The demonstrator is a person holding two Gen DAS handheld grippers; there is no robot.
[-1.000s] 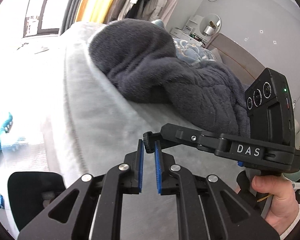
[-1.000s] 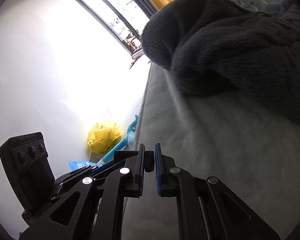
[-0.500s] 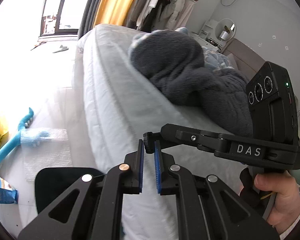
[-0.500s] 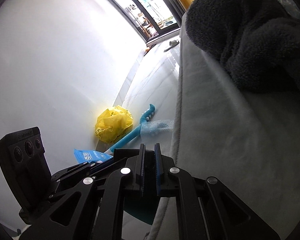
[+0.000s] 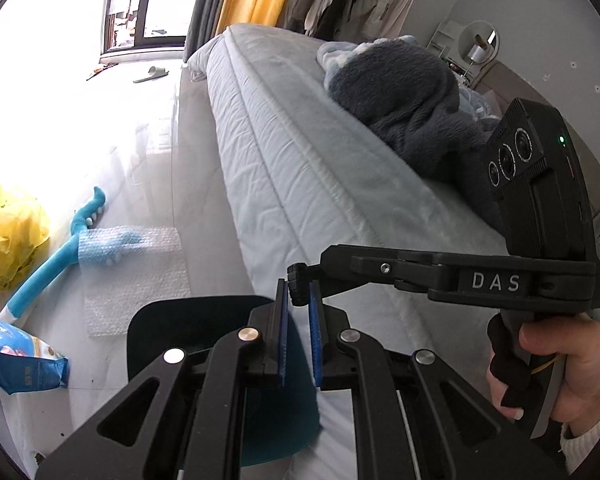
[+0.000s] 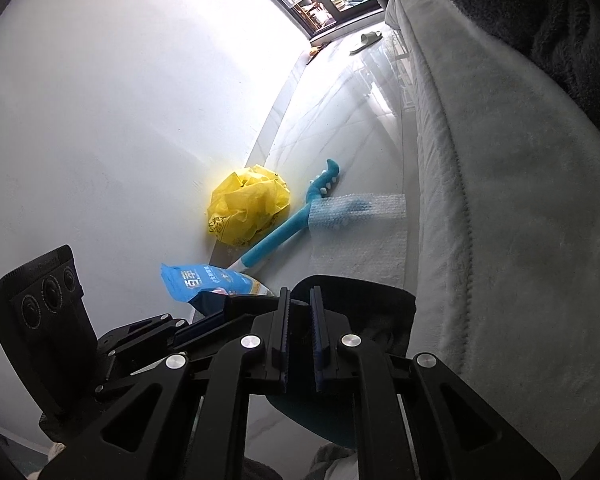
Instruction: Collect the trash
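— What's on the floor, left to right?

— Yellow plastic bag (image 5: 10,236) by the wall: crumpled, light, soft; I'd pinch a raised fold. Blue packet (image 5: 22,368): thin, slippery; take an edge. Blue brush (image 5: 66,246): stiff handle, grip mid-shaft. Bubble wrap (image 5: 134,276) by the bed (image 5: 300,168): limp; lift a corner.

— Grippers?

— My left gripper (image 5: 298,344) and right gripper (image 6: 299,344): both narrowly apart, holding nothing, above the dark bin (image 5: 180,328).

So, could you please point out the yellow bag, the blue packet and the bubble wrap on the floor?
yellow bag (image 6: 248,210), right wrist view, middle of the crumpled plastic.
blue packet (image 6: 198,283), right wrist view, printed face.
bubble wrap (image 5: 136,276), left wrist view, bare centre of the sheet.
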